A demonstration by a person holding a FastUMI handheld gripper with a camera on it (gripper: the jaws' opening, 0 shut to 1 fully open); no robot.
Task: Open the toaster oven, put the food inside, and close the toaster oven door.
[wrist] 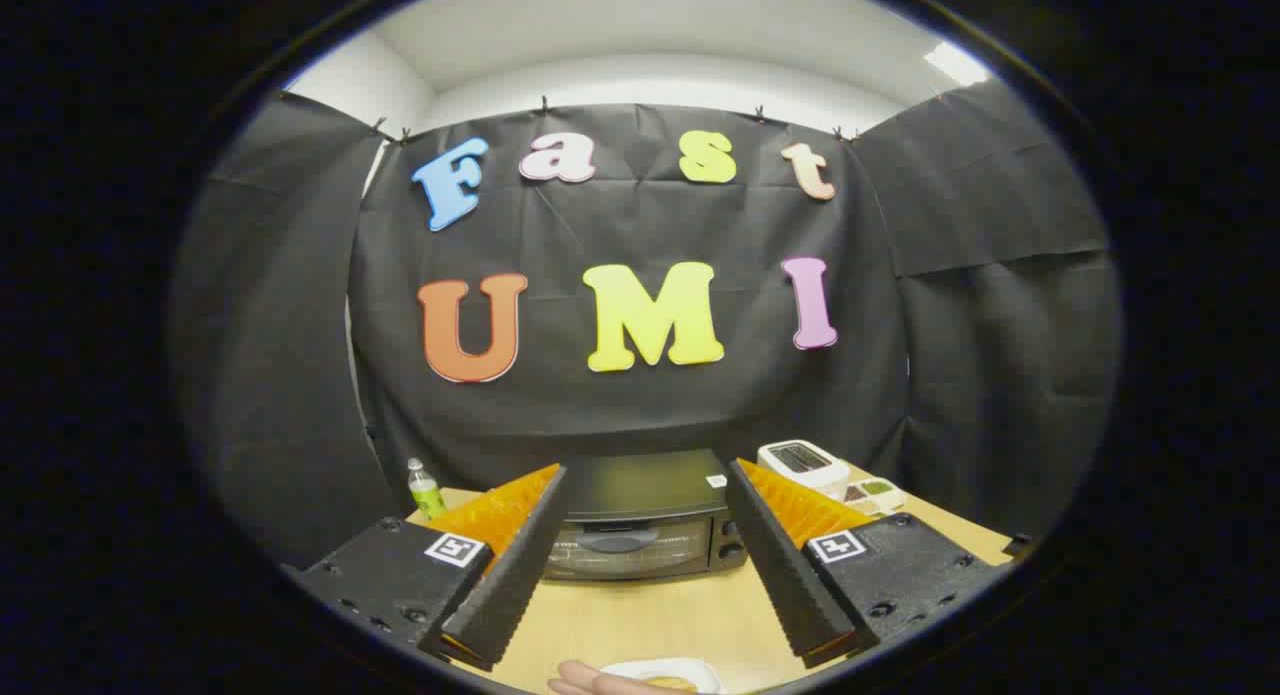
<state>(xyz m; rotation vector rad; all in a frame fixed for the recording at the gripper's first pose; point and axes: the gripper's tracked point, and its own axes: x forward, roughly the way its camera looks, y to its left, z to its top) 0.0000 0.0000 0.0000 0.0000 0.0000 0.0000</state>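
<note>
- Two fingers of the gripper [645, 475] stand spread wide apart, pinching nothing, with a square black-and-white marker tag [455, 549] on the left block and another on the right.
- Between and just beyond the fingers sits the toaster oven [640, 520] on the wooden table [660, 615], its glass door shut, a handle across the top of the door and two knobs at its right side; a small white label on its top is too small to read.
- Nearest the camera, a white plate [665, 672] with food lies on the table, a person's fingers [590, 681] touching its edge.
- Left of the oven stands a green-labelled bottle [425, 490]; its writing is unreadable.
- Right of the oven sit a white device [803, 463] and a small tray [870, 493].
</note>
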